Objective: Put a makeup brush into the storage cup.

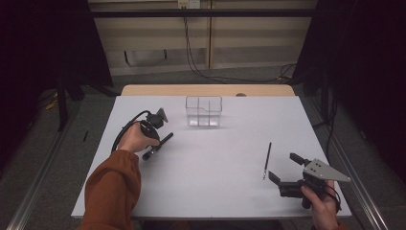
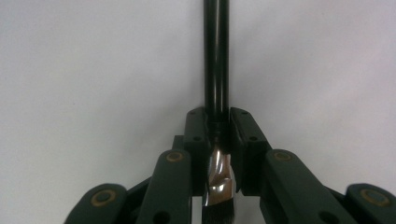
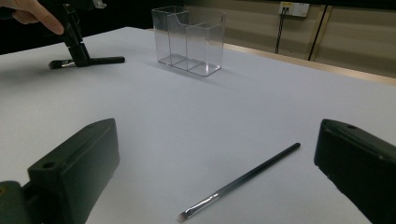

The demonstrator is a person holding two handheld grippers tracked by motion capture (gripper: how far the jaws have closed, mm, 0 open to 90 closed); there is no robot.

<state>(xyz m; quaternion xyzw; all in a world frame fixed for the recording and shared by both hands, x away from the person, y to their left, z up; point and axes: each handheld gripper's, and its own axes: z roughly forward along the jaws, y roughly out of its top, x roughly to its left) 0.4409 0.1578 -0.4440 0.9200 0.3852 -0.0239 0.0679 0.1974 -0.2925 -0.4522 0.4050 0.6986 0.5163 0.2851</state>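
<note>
A thick black brush (image 2: 216, 56) with a silver ferrule lies on the white table (image 1: 215, 182), and my left gripper (image 2: 218, 123) is shut on it at the ferrule end. In the high view that gripper (image 1: 154, 143) points down at the table's left, the brush (image 1: 163, 141) sticking out both sides. My right gripper (image 1: 282, 167) stands open near the right front edge. A thin dark brush (image 1: 266, 160) lies on the table just left of it. In the right gripper view the thin brush (image 3: 243, 179) lies between the wide-apart jaws, touching neither.
A clear two-compartment plastic holder (image 1: 204, 111) stands upright at the table's back middle, seen too in the right gripper view (image 3: 189, 39). A wooden strip (image 1: 206, 90) borders the far edge. Cables hang on the wall behind.
</note>
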